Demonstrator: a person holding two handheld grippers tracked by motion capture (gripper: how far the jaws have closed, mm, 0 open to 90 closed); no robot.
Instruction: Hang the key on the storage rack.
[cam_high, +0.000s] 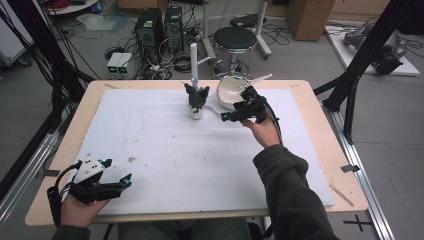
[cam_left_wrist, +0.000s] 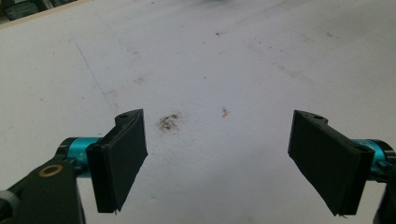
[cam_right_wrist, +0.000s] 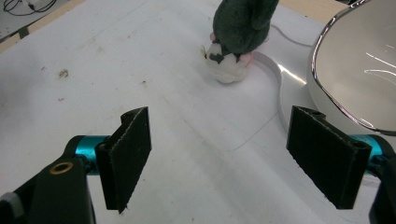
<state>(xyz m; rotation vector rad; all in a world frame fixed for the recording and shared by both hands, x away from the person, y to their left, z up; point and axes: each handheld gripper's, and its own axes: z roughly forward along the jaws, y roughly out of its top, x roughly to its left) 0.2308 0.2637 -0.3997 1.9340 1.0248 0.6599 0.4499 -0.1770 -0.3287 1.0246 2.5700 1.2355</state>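
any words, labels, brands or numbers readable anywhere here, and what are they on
None can be read.
The small boxes on the floor and the computer towers are too small and blurred to show any label.
The white sheet, plush toy and bowl bear no text.

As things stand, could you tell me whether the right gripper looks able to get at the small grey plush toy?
Probably yes. The right gripper has its jaws wide open with nothing between them, and bare white mat lies between it and the grey plush toy. The white bowl sits off to the side.
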